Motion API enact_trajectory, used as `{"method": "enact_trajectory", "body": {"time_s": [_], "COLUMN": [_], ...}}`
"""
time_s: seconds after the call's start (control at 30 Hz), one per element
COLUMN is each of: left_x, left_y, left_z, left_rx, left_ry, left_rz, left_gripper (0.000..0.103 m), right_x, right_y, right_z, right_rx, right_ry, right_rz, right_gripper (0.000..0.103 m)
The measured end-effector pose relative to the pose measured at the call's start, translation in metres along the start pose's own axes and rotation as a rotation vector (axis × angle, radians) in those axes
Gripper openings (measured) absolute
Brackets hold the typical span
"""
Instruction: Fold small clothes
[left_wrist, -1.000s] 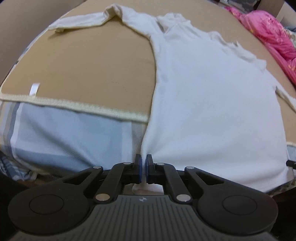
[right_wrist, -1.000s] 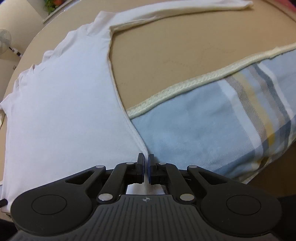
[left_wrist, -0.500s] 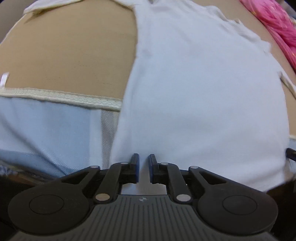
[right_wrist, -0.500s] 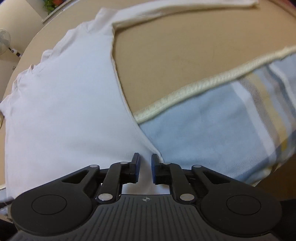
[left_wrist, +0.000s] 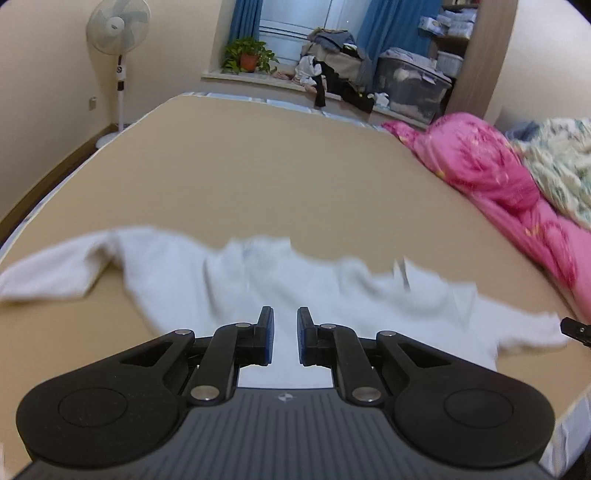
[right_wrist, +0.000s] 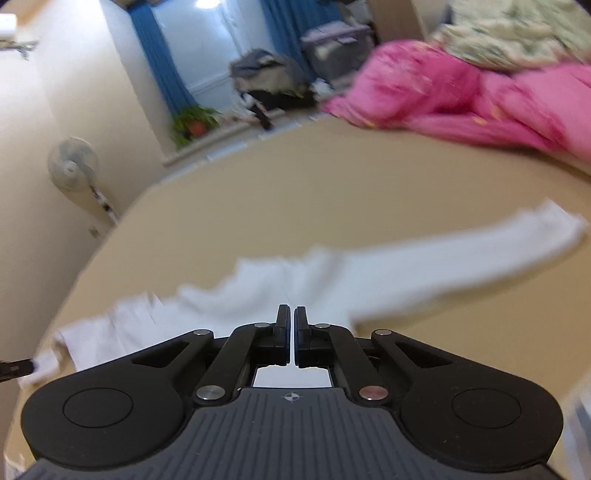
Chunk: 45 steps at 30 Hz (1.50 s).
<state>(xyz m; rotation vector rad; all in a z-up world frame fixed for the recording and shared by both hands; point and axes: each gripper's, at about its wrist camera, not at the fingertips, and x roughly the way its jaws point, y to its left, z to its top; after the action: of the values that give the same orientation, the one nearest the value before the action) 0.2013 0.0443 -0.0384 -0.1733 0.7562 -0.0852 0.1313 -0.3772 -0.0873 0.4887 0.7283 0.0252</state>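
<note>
A white long-sleeved shirt (left_wrist: 266, 280) lies spread on the tan bed sheet (left_wrist: 295, 173), sleeves out to both sides. It also shows in the right wrist view (right_wrist: 332, 280), blurred by motion. My left gripper (left_wrist: 283, 336) is open and empty, raised above the shirt's body. My right gripper (right_wrist: 291, 334) has its jaws nearly together with a thin gap and nothing visibly held, above the shirt near one sleeve (right_wrist: 480, 243). The tip of the other gripper shows at the right edge of the left wrist view (left_wrist: 576, 326).
A pink quilt (left_wrist: 491, 166) and a floral blanket (left_wrist: 557, 158) lie along the bed's right side. A standing fan (left_wrist: 118, 33) is by the left wall. A potted plant (left_wrist: 249, 55), clothes pile (left_wrist: 332, 74) and storage boxes (left_wrist: 410, 88) sit beyond the bed.
Both grippers let go of the shirt's hem, lifted and tilted up, so the views now look across the bed. The left jaws opened wider; the right jaws opened, then nearly closed again.
</note>
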Motion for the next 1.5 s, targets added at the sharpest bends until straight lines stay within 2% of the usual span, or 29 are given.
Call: {"method": "enact_trajectory", "body": {"time_s": [0.07,0.13,0.23,0.27,0.33,0.4,0.47,0.5,0.57,0.6,0.67,0.7,0.73,0.8,0.83,0.87,0.93,0.97,1.0,1.07,1.1,1.17,1.23,1.33,1.37,1.43,1.47,1.5], "left_x": [0.036,0.077,0.127,0.139,0.163,0.180,0.203,0.210,0.219,0.224,0.241,0.252,0.261,0.273,0.274,0.273,0.268,0.269,0.271,0.270,0.265,0.247,0.231,0.230,0.235,0.257,0.262,0.255], "left_y": [0.008,0.018,0.031,0.035,0.048,0.063,0.072,0.074,0.076,0.076,0.075,0.073,0.070,0.058,0.054,0.052,0.054,0.055,0.052,0.047,0.048,0.050,0.047,0.031,0.026,0.018,0.019,0.017], "left_z": [0.032,0.054,0.073,0.074,0.071,0.063,0.060,0.062,0.065,0.066,0.064,0.061,0.056,0.048,0.046,0.047,0.051,0.052,0.050,0.045,0.046,0.050,0.053,0.042,0.033,0.007,0.003,0.004], "left_rx": [-0.031,-0.048,-0.054,-0.055,-0.070,-0.089,-0.080,-0.069,-0.042,-0.036,-0.024,-0.009,0.015,0.122,0.163,0.159,0.093,0.087,0.102,0.135,0.132,0.099,0.083,0.125,0.152,0.207,0.212,0.208], "left_ry": [0.014,0.034,0.054,0.054,0.037,0.027,0.078,0.074,0.045,0.046,0.075,0.101,0.125,0.136,0.106,0.084,0.021,0.002,0.000,0.023,0.016,-0.029,-0.030,0.069,0.105,0.200,0.216,0.193], "left_rz": [-0.033,-0.033,-0.036,-0.030,-0.025,-0.042,-0.005,0.003,-0.027,-0.043,-0.080,-0.087,-0.093,-0.060,-0.041,-0.047,-0.081,-0.073,-0.036,0.011,0.008,-0.017,-0.094,-0.217,-0.223,-0.117,-0.087,-0.080], "left_gripper": [0.012,0.012,0.012,0.012,0.013,0.014,0.014,0.015,0.031,0.044,0.047,0.045,0.025,0.016,0.016,0.015,0.017,0.019,0.023,0.027,0.027,0.027,0.027,0.027,0.027,0.026,0.026,0.027], "right_x": [0.032,0.068,0.120,0.140,0.183,0.220,0.255,0.269,0.290,0.298,0.298,0.297,0.295,0.291,0.289,0.288,0.274,0.271,0.275,0.296,0.294,0.267,0.231,0.185,0.173,0.162,0.165,0.158], "right_y": [0.017,0.033,0.036,0.035,0.032,0.026,0.023,0.023,0.023,0.025,0.036,0.040,0.042,0.038,0.036,0.034,0.031,0.029,0.025,0.022,0.021,0.025,0.022,0.020,0.022,0.017,0.014,0.013], "right_z": [0.028,0.052,0.074,0.078,0.080,0.075,0.065,0.060,0.050,0.043,0.038,0.038,0.037,0.038,0.040,0.042,0.050,0.052,0.050,0.038,0.034,0.037,0.036,0.016,0.007,-0.024,-0.044,-0.058], "right_rx": [-0.033,-0.082,-0.088,-0.081,-0.056,-0.036,-0.037,-0.043,-0.060,-0.080,-0.154,-0.183,-0.192,-0.172,-0.166,-0.162,-0.135,-0.115,-0.098,-0.108,-0.128,-0.142,-0.104,-0.106,-0.123,-0.171,-0.216,-0.264], "right_ry": [-0.009,0.003,0.056,0.084,0.163,0.224,0.276,0.292,0.336,0.361,0.324,0.310,0.304,0.294,0.277,0.236,0.103,0.063,0.064,0.195,0.183,0.096,0.040,0.077,0.117,0.261,0.363,0.355], "right_rz": [0.021,0.025,0.030,0.024,-0.008,-0.033,-0.067,-0.077,-0.094,-0.110,-0.131,-0.142,-0.149,-0.142,-0.140,-0.153,-0.175,-0.184,-0.192,-0.198,-0.204,-0.249,-0.204,-0.074,-0.024,0.042,0.017,-0.019], "right_gripper": [0.003,0.003,0.005,0.008,0.024,0.030,0.031,0.031,0.031,0.031,0.025,0.016,0.012,0.006,0.005,0.005,0.005,0.005,0.006,0.011,0.015,0.017,0.019,0.021,0.023,0.034,0.034,0.031]}}
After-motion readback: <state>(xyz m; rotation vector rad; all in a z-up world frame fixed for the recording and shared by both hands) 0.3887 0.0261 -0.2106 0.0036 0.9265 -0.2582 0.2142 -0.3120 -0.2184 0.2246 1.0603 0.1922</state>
